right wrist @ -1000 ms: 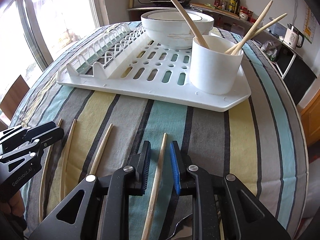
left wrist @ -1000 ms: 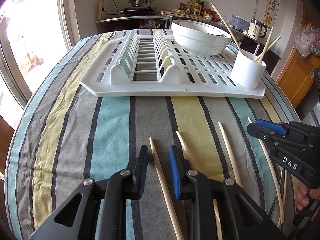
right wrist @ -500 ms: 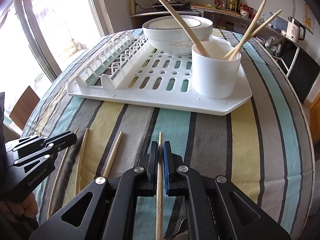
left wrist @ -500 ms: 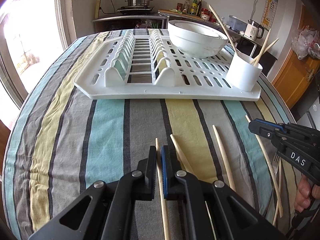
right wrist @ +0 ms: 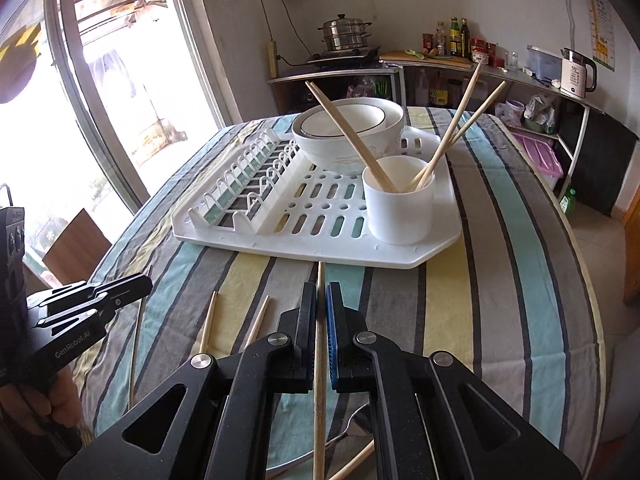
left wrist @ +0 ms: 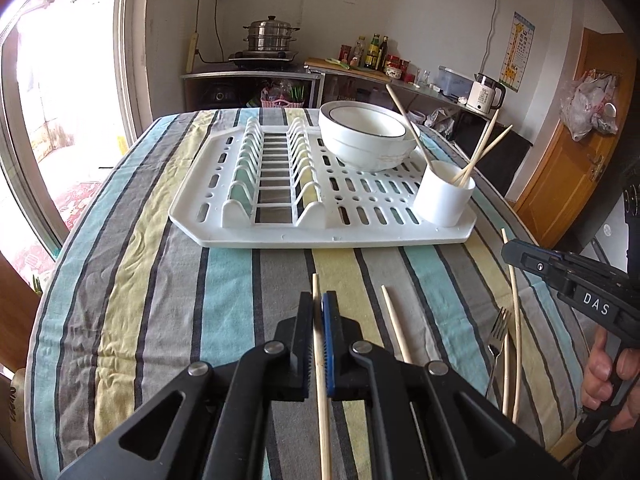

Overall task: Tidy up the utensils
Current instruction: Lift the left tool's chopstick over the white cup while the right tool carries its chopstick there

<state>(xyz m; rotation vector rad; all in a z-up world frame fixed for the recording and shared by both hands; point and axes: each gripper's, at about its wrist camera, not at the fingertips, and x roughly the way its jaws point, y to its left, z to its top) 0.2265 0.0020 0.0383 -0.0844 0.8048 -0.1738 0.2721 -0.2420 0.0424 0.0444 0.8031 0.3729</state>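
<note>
I am holding one wooden chopstick [left wrist: 320, 364] in the left gripper [left wrist: 317, 312], pads clamped on its shaft, its tip poking out past the fingertips above the striped tablecloth [left wrist: 160, 280]. In the right gripper [right wrist: 320, 300] I am pinching a second chopstick [right wrist: 319, 380] the same way, tip aimed at the near edge of the white drying rack [right wrist: 280, 240]. Both sets of jaws have just been closing onto these sticks.

Looking outward in the left wrist view, a loose chopstick [left wrist: 394, 328] is lying on the cloth just right of my left claw, and farther right a fork [left wrist: 496, 344] is resting beside two more thin sticks [left wrist: 514, 320].

On the rack, the white cup [right wrist: 398, 204] is standing at the near right corner with three chopsticks [right wrist: 456, 128] leaning in it, and behind it stacked white bowls [right wrist: 346, 136] are sitting. The rack's plate slots on the left are holding nothing.
</note>
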